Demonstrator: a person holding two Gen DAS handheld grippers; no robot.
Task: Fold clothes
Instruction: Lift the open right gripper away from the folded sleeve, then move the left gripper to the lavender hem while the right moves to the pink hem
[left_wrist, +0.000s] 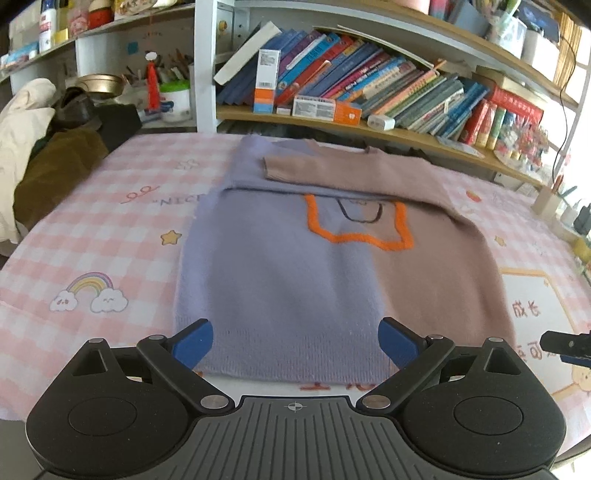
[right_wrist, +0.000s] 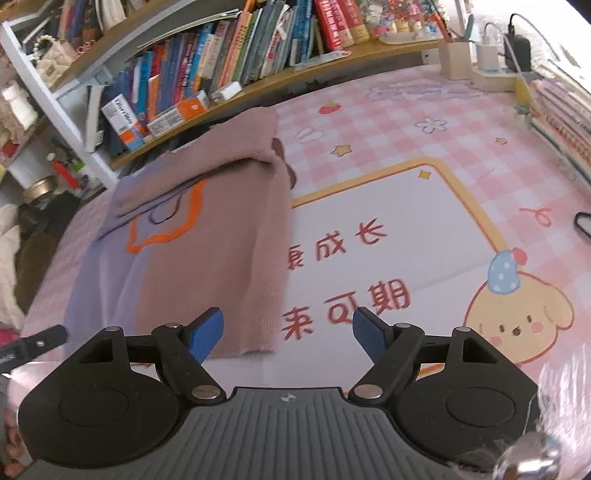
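A knit sweater, lilac on its left half and mauve-brown on its right, lies flat on the table with an orange outline on the chest. Both sleeves are folded across the upper chest. My left gripper is open and empty, its blue pads just above the sweater's near hem. My right gripper is open and empty, near the hem's right corner, its left pad over the cloth. The right gripper's tip shows at the right edge of the left wrist view.
The table has a pink checked cloth with cartoon prints. A shelf of books runs along the far side. A pile of clothes sits at the far left. Boxes and a charger stand at the far right.
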